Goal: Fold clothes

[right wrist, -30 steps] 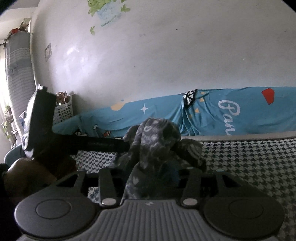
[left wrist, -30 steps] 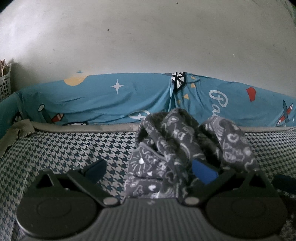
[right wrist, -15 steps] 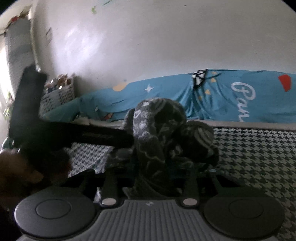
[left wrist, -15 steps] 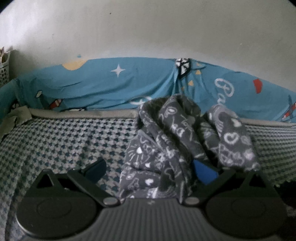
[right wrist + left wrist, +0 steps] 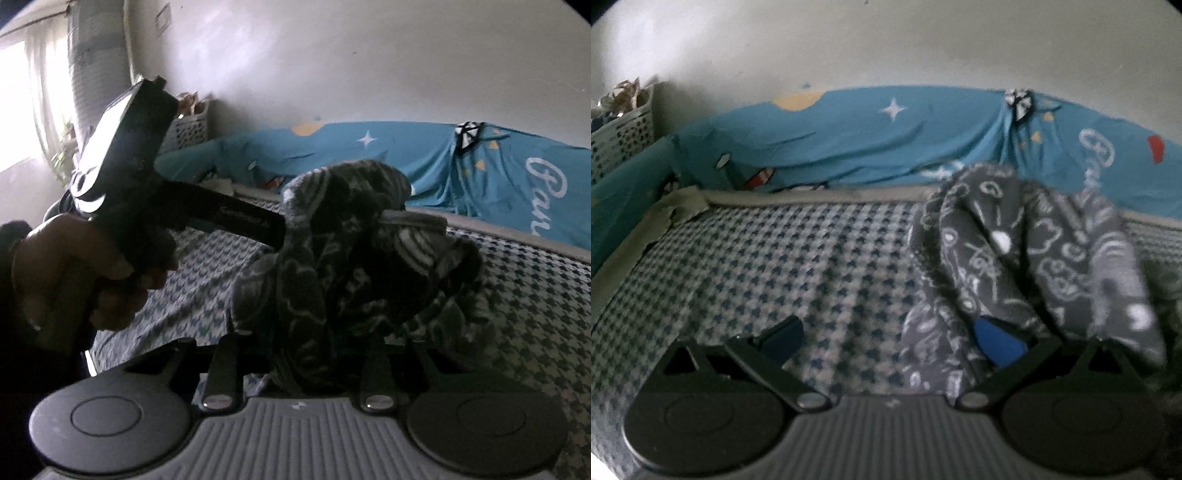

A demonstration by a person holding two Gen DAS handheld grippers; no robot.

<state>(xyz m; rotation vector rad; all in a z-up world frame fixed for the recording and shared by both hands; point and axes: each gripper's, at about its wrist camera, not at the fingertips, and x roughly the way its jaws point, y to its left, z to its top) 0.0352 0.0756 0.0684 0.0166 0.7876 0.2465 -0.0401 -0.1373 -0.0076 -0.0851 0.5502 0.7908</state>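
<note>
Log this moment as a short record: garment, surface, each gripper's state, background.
garment: grey patterned garment, bunched and lifted
surface: houndstooth bed cover
left gripper: open; cloth drapes over its right finger only
right gripper: shut on the garment
left hand: grips the left gripper's handle, seen in the right wrist view
background: blue printed sheet, white basket, white wall

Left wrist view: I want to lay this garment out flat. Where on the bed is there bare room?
The checked bedspread lies bare left of the grey patterned garment, up to the blue sheet at the wall. The right side is crowded: the garment hangs over the left tool.
</note>
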